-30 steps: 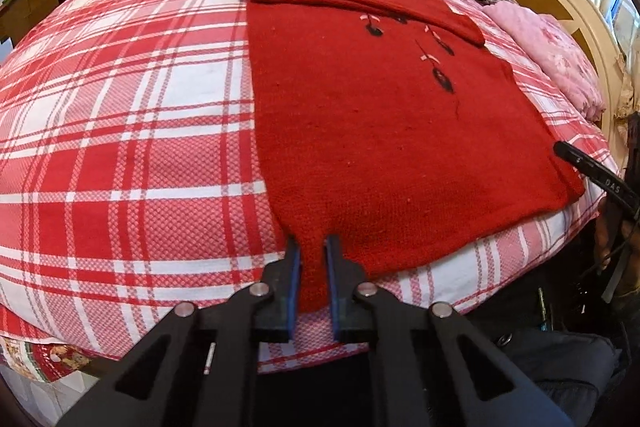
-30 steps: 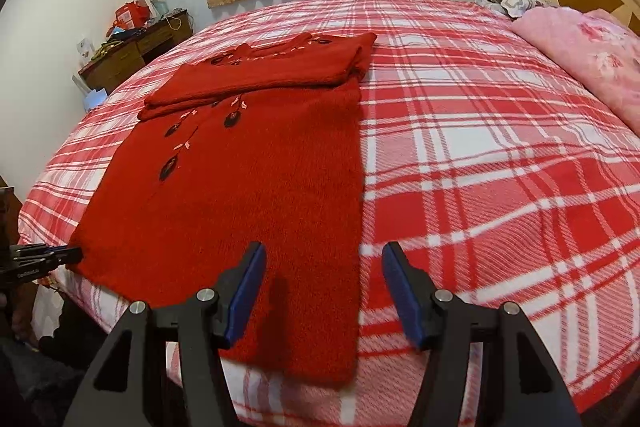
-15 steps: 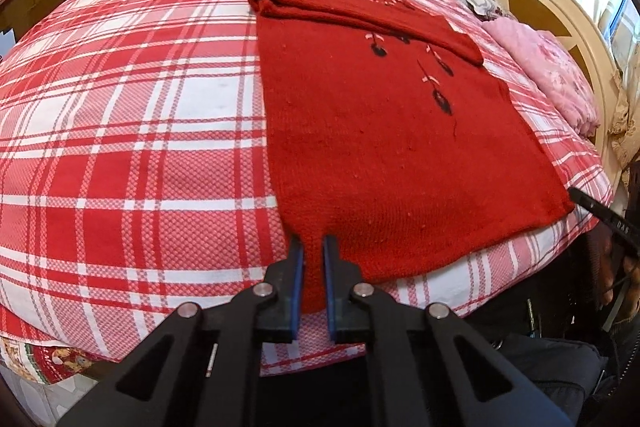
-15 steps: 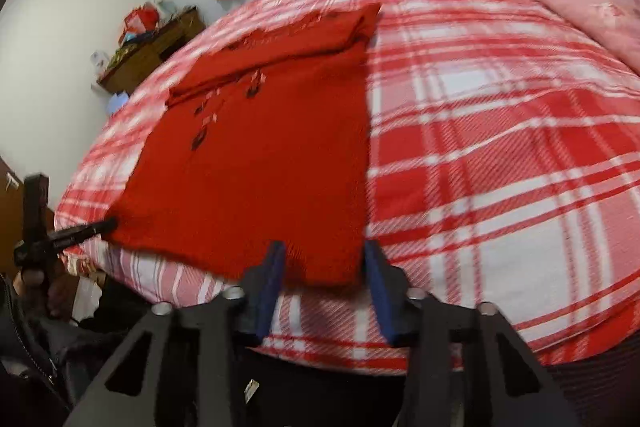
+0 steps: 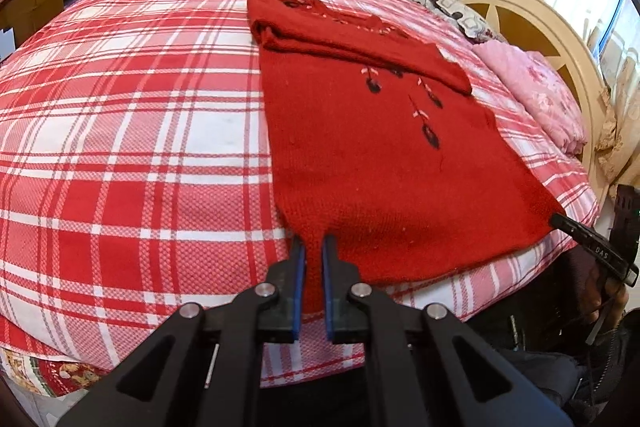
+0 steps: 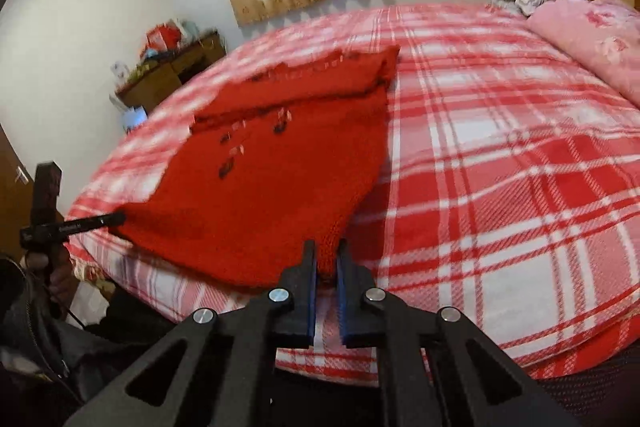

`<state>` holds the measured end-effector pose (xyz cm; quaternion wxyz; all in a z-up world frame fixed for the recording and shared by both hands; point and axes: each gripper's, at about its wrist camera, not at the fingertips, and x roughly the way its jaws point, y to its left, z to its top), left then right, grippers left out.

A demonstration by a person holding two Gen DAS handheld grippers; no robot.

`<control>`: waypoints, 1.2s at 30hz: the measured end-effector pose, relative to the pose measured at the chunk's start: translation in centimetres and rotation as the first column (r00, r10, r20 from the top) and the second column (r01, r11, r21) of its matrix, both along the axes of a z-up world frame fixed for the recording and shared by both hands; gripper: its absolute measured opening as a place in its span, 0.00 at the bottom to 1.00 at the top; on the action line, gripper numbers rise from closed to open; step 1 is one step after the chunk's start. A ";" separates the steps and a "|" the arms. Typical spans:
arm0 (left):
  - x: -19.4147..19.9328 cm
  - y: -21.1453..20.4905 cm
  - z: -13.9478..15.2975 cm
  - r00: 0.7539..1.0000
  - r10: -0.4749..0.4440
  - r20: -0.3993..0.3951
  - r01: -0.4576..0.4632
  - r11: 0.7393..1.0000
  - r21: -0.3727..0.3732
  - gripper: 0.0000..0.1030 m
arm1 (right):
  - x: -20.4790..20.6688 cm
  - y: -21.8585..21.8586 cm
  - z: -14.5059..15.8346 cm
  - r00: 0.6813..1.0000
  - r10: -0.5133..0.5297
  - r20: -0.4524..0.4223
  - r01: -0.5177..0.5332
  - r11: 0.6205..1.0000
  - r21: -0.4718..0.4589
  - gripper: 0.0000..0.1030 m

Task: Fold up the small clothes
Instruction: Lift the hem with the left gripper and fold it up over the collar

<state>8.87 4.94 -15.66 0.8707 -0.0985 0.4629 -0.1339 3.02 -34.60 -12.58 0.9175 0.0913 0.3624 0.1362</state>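
Left wrist view: left gripper (image 5: 314, 251) pinches bottom corner of red sweater (image 5: 380, 163), mid frame on plaid bed (image 5: 140, 147). Right gripper (image 6: 326, 259) pinches other bottom corner. Sleeves folded across top (done). Bottom-up fold not yet done.

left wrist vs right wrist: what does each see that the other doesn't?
Left wrist only: the left gripper close up, shut on the sweater's near left hem corner.

Right wrist only: the right gripper close up, shut on the near right corner.

Both: the red sweater, its top folded over, on the plaid bedspread, pink pillow, headboard, desk.
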 end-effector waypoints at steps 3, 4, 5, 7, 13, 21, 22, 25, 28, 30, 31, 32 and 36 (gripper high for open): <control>0.3 0.5 0.5 1.000 0.008 0.013 -0.008 1.000 -0.017 0.08 | 0.1 0.1 0.4 1.000 -0.021 0.021 0.021 1.000 0.001 0.07; 0.5 0.7 0.7 1.000 0.009 0.020 -0.009 1.000 -0.024 0.08 | 0.2 0.2 0.6 0.999 -0.025 0.027 0.025 1.000 0.000 0.07; 0.6 0.7 0.9 1.000 0.008 0.026 -0.007 1.000 -0.027 0.08 | 0.3 0.2 0.8 0.999 -0.029 0.033 0.029 1.000 0.000 0.07; 0.9 0.8 1.2 0.999 0.002 0.037 -0.001 0.999 -0.032 0.08 | 0.5 0.3 1.2 0.998 -0.037 0.050 0.037 0.999 -0.003 0.07; 2.0 0.3 2.0 0.998 -0.028 0.053 0.031 0.997 -0.066 0.08 | 1.8 0.2 3.2 0.992 -0.061 0.106 0.061 0.998 -0.002 0.07; 3.8 0.4 5.2 0.990 -0.033 0.136 0.043 0.997 -0.066 0.08 | 4.5 0.3 6.8 0.977 -0.071 0.202 0.074 0.997 -0.006 0.07; 4.1 0.6 5.6 0.989 -0.029 0.147 0.039 0.997 -0.063 0.08 | 4.9 0.3 7.2 0.975 -0.069 0.211 0.073 0.997 -0.009 0.07; 5.2 1.0 6.6 0.985 -0.015 0.174 0.025 0.998 -0.059 0.08 | 6.1 0.7 8.5 0.969 -0.064 0.238 0.070 0.997 -0.018 0.07; 6.2 1.4 7.3 0.982 0.001 0.190 0.011 0.998 -0.063 0.08 | 7.4 1.1 9.6 0.964 -0.060 0.258 0.069 0.997 -0.026 0.07; 6.9 1.6 7.7 0.980 0.012 0.199 0.001 0.998 -0.066 0.08 | 8.3 1.2 10.2 0.962 -0.058 0.268 0.067 0.997 -0.028 0.07; 7.3 1.7 7.8 0.979 0.017 0.201 -0.003 0.998 -0.070 0.08 | 8.9 1.2 10.6 0.961 -0.059 0.271 0.068 0.997 -0.025 0.07; 7.6 1.7 7.9 0.979 0.020 0.202 -0.005 0.997 -0.075 0.08 | 9.2 1.3 10.8 0.960 -0.059 0.273 0.068 0.997 -0.024 0.07; 9.4 2.0 8.6 0.978 0.030 0.208 -0.013 0.996 -0.083 0.08 | 11.3 1.6 11.8 0.955 -0.062 0.289 0.074 0.997 -0.031 0.07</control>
